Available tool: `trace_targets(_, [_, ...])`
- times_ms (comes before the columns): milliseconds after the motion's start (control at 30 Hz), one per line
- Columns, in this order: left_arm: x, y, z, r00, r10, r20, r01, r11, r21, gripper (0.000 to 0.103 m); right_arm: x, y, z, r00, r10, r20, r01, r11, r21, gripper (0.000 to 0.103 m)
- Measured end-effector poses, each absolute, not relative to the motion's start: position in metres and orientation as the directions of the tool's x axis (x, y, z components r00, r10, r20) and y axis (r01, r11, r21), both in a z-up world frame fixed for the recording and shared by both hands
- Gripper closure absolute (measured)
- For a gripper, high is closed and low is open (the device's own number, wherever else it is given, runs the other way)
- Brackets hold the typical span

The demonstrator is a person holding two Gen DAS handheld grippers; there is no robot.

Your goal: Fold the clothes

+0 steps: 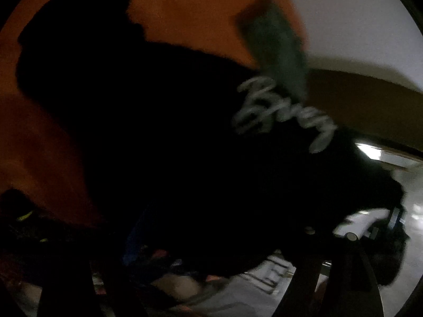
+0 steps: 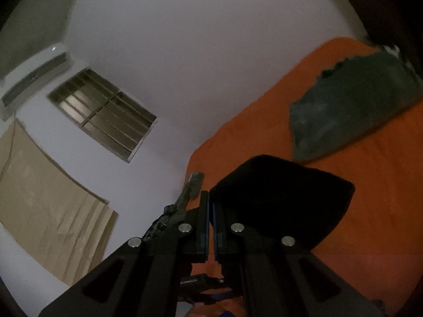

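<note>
Black garment on orange bed, long axis corner to corner.

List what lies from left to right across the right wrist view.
Beige curtain → window → right gripper, shut → black garment → green folded cloth on the orange bed cover.

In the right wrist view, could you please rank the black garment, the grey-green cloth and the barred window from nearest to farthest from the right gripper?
1. Black garment: bunched just right of the right gripper fingertips, on the orange sheet.
2. Grey-green cloth: farther up the sheet, upper right.
3. Barred window: on the white wall beyond the bed, upper left.
</note>
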State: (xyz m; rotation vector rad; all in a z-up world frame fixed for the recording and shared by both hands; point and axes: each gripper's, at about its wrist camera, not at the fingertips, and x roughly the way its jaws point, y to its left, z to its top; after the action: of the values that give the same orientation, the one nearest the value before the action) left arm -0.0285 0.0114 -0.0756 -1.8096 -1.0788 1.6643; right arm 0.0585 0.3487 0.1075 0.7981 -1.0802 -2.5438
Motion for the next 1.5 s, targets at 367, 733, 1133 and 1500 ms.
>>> trace_targets(367, [-0.035, -0.037, -0.009, -0.159, 0.924, -0.347, 0.173, -0.32, -0.931, 0.017, 0.018, 0.287, 0.198, -0.795, -0.382, -0.471, 0.062, -0.824, 0.563, 0.102])
trace_targets(733, [-0.034, -0.076, 0.005, -0.438, 0.886, -0.154, 0.003, -0.17, -0.985, 0.017, -0.015, 0.201, 0.283, -0.77, -0.478, -0.422, 0.265, -0.842, 0.471, 0.102])
trace_targets(1133, [-0.024, -0.095, -0.013, -0.634, 0.468, -0.616, 0.101, -0.74, -0.665, 0.017, -0.022, 0.259, 0.151, -0.668, -0.291, -0.685, 0.134, -0.952, 0.274, 0.102])
trace_targets(1500, [-0.005, -0.086, -0.047, -0.584, 0.451, -0.675, 0.01, -0.827, -0.561, 0.017, -0.024, 0.293, -0.009, -0.545, -0.344, -0.764, 0.024, -0.918, 0.396, 0.1])
